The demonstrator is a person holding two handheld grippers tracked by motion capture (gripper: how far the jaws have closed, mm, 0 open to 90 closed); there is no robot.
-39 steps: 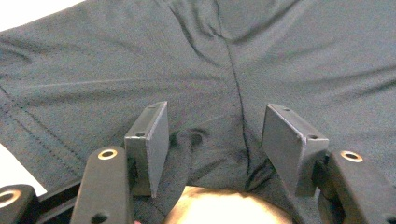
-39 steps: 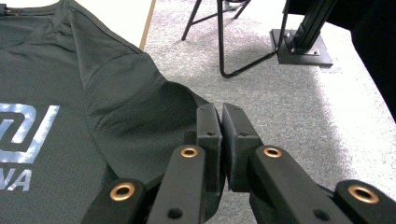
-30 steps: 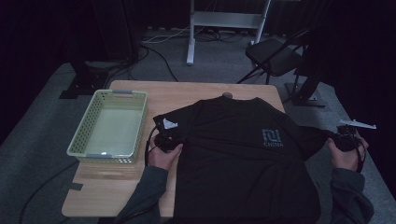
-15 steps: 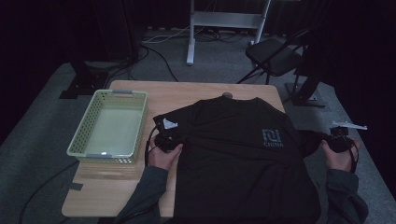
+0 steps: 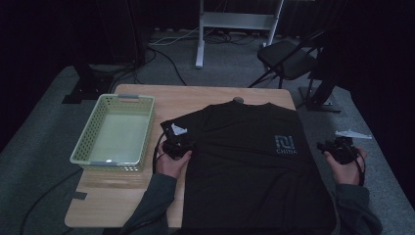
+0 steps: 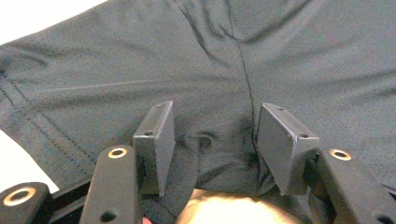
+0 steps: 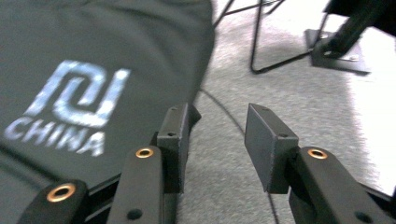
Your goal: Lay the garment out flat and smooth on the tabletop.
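A black T-shirt (image 5: pixel 244 161) lies spread face up on the wooden table (image 5: pixel 122 196), with a pale logo (image 5: pixel 285 145) reading CHINA on its chest. My left gripper (image 5: pixel 177 145) rests at the shirt's left sleeve near the armpit. Its jaws stand open, with a bunch of the T-shirt (image 6: pixel 280 56) lying between them around the left gripper (image 6: pixel 215 144). My right gripper (image 5: pixel 334 148) hovers off the table's right side, apart from the shirt. In its own view the right gripper (image 7: pixel 217 140) is open over grey floor, with the T-shirt (image 7: pixel 116 37) and logo (image 7: pixel 70 107) at left.
An empty pale green basket (image 5: pixel 83 139) stands on the table's left part. A small round object (image 5: pixel 238 100) sits at the far table edge by the collar. A folding chair (image 5: pixel 288 58) and a white stand (image 5: pixel 235 19) are on the floor beyond.
The shirt's right sleeve, earlier stretched out to my right gripper, no longer reaches it. The right gripper has shifted a little to the left. The left gripper has stayed put.
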